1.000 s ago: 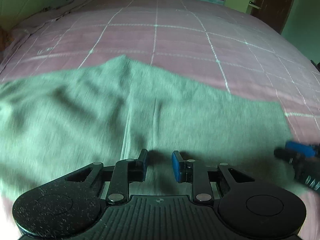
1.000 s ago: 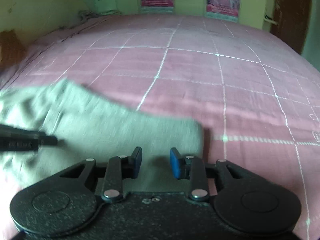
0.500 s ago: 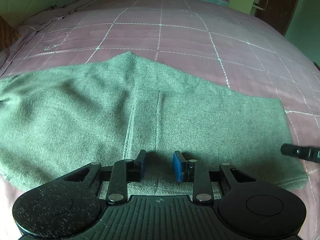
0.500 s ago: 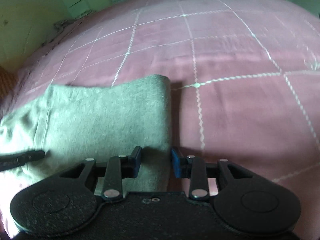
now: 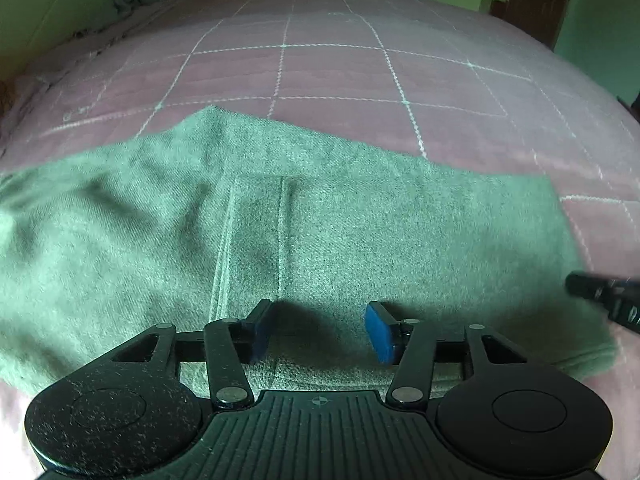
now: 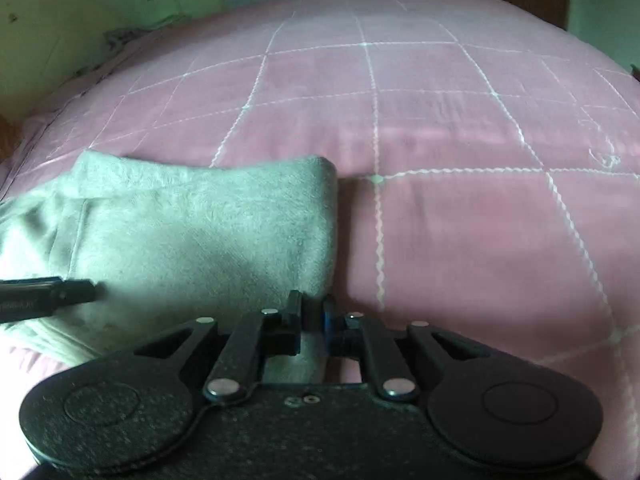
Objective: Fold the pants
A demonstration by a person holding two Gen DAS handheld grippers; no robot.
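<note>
Since closing, right gripper pinches flat grey-green pants corner.

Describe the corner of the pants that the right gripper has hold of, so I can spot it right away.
Start at the pink bedspread with its white stitched grid. The grey-green pants lie along its near edge. The corner is the near one at their right-hand end, pinched in the right gripper, whose jaws have just been closing; the left gripper stands open over mid-cloth.

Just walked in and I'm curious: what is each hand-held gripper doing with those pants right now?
Left hand-held gripper: open over the pants, jaws just widened, gripping nothing.
Right hand-held gripper: just closed, shut on the pants' near corner edge.
</note>
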